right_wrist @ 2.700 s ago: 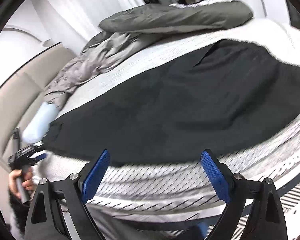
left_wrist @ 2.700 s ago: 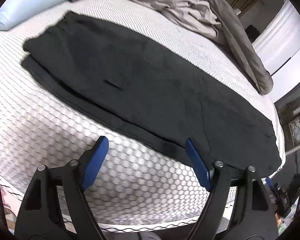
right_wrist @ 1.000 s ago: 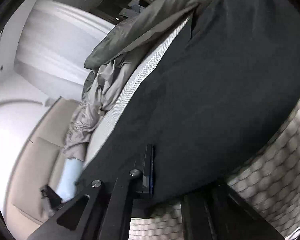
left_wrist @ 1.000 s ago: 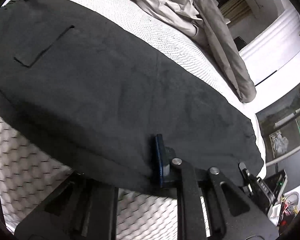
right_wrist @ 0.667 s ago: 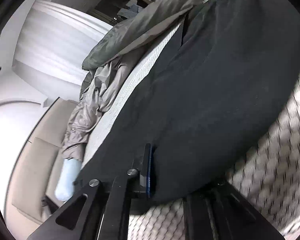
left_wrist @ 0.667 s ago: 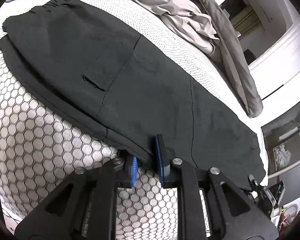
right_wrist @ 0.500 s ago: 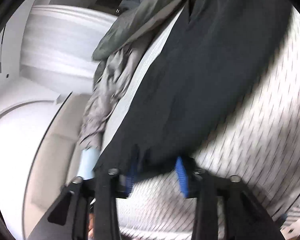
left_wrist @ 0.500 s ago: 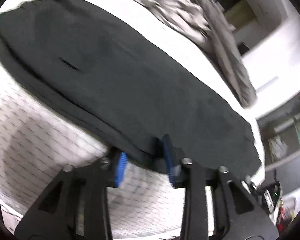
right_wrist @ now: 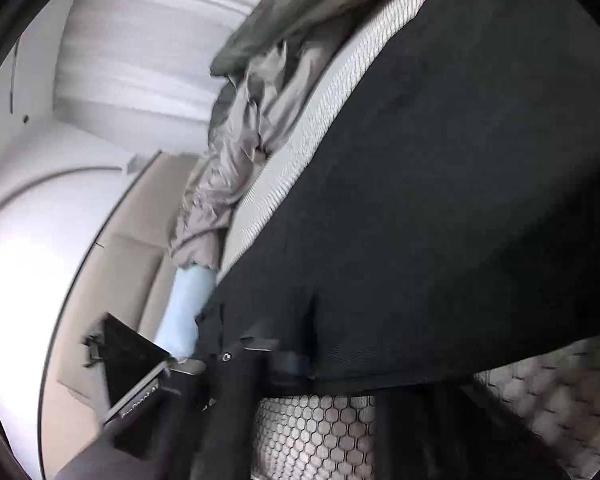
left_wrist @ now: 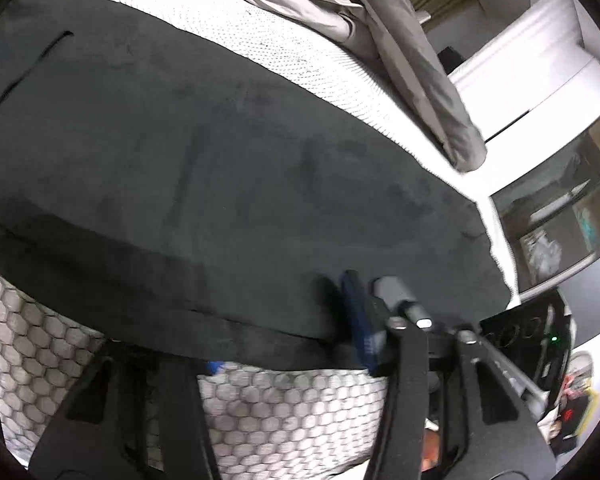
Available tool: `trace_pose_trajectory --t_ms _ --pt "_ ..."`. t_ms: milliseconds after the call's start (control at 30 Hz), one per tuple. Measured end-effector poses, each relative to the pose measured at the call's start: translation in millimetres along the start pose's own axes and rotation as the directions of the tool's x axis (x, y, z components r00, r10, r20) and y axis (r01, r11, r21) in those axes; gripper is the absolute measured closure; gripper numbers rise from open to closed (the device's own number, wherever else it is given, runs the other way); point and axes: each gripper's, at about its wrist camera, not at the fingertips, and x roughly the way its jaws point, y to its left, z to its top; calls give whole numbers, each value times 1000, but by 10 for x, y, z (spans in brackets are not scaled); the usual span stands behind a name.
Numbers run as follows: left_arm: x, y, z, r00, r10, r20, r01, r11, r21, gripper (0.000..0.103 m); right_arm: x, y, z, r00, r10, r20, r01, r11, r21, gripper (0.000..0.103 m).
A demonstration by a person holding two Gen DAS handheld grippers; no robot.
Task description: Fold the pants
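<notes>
**Jaws clamped on the near hem, both sides**

Jaws on my left gripper (left_wrist: 284,344) are pinched onto the near edge of the pants (left_wrist: 228,184); one blue pad (left_wrist: 358,320) lies on top of the cloth at about 5 o'clock in the left view, while the other is tucked under the fabric. My right gripper (right_wrist: 296,354) bites the same long edge, near 6 o'clock in its view, with a small pucker rising from the pinch.

Dark and spread lengthwise, the pants lie flat on the bed (left_wrist: 300,408), their near edge along its honeycomb side. A grey duvet (left_wrist: 400,40) is bunched beyond them toward 1 o'clock, and a pale blue pillow (right_wrist: 188,308) sits past one end.

I judge the cloth soft, limp and light: it will sag between my two holds and drag on the textured cover rather than slide. A hold at the hem, both layers together, seems right to me; a shallow bite could let one layer slip free. Lifting both ends evenly should keep the fold line straight.
</notes>
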Motion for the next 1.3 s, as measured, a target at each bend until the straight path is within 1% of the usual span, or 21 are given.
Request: trace_pose_trajectory --t_ms 33,67,167,267,433,500,567,633,700,767,833,900,933,1000,1033,1067,1133,1167,1200,1267,1300 --pt "-11 36 8 1000 -7 -2 7 1000 -3 76 -16 -29 7 1000 21 0 -21 1000 2 100" --pt "-32 85 12 1000 -15 -8 15 1000 -2 79 -88 -75 33 1000 14 12 -14 1000 4 100" --pt "-27 203 25 998 -54 -24 54 998 -9 84 -302 -241 156 998 4 58 -6 999 41 100" --pt "-16 231 30 998 -56 -22 55 998 -7 85 -514 -429 341 998 15 66 -21 995 97 100" --pt "-30 319 52 997 -74 -30 73 997 -22 85 -979 -686 669 994 -24 111 12 994 106 99" --pt "-54 373 48 997 -77 -30 76 997 -21 86 -1235 -812 836 983 -80 167 63 993 103 99" --pt "-62 408 52 997 -78 -31 77 997 -19 87 -1416 -956 1023 980 -81 179 61 991 115 99" --pt "-81 437 55 996 -79 -32 79 997 -13 87 -1683 -1101 1256 956 -163 245 136 983 127 99" --pt "-91 459 60 996 -85 -36 85 996 -6 87 -1924 -1245 1466 940 -185 287 145 977 154 99" --pt "-97 471 73 996 -85 -37 85 996 1 87 -2111 -1377 1685 924 -229 306 189 970 153 99" --pt "-120 493 77 996 -80 -33 80 997 6 87 -2301 -1487 1825 891 -305 337 263 951 165 99" --pt "-139 497 74 996 -79 -29 79 997 9 87 -2500 -1624 1981 865 -339 370 293 940 176 99" --pt "-152 492 74 997 -77 -25 77 997 9 87 -2556 -1704 2031 866 -341 366 286 938 198 97" --pt "-187 482 73 998 -68 -20 68 998 11 86 -2568 -1752 2038 885 -320 338 261 943 208 95" --pt "-213 473 78 998 -61 -15 61 998 10 85 -2547 -1705 2024 882 -320 346 263 943 203 91" --pt "-233 455 88 999 -49 -12 49 999 7 82 -2545 -1633 1952 887 -303 349 252 950 186 85" --pt "-260 422 123 999 -32 2 32 999 4 81 -2471 -1520 1786 917 -215 335 165 971 170 75" --pt "-266 426 146 1000 -18 13 18 1000 -9 81 -2404 -1457 1705 925 -196 324 150 976 160 68" --pt "-264 455 169 1000 -17 15 18 999 -31 81 -2327 -1385 1628 934 -187 304 152 979 136 66" --pt "-263 541 215 999 -31 12 32 996 -79 81 -2137 -1287 1506 959 -133 249 114 989 90 66" --pt "-293 593 239 999 -27 20 28 995 -94 81 -2065 -1247 1473 960 -151 238 138 988 68 66"
